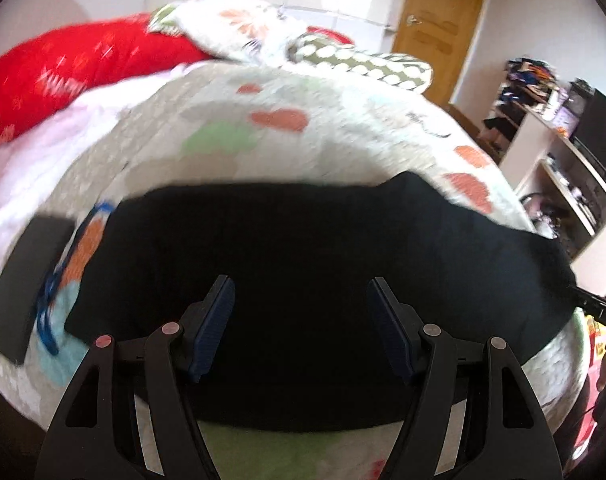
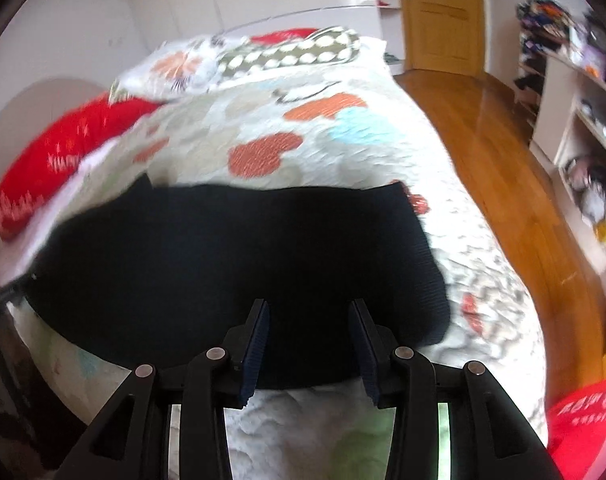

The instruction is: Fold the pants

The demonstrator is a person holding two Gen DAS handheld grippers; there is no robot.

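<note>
Black pants (image 1: 303, 232) lie folded into a wide band across the near end of a bed with a patterned quilt (image 1: 287, 120). In the right wrist view the same pants (image 2: 223, 248) stretch from the left edge to a rounded right end. My left gripper (image 1: 299, 282) hovers over the middle of the pants, open, with only cloth showing behind the wide gap between its blue pads. My right gripper (image 2: 309, 303) stands over the near right part of the pants, open with a narrower gap and nothing pinched. Both views are motion-blurred.
A red cushion (image 1: 63, 68) and patterned pillows (image 1: 243, 28) lie at the bed's far end. A dark flat slab (image 1: 27, 280) and a blue cord (image 1: 63, 272) lie left of the pants. Wooden floor (image 2: 503, 152), shelves (image 2: 583, 120) and a red bag (image 2: 583, 432) are at the right.
</note>
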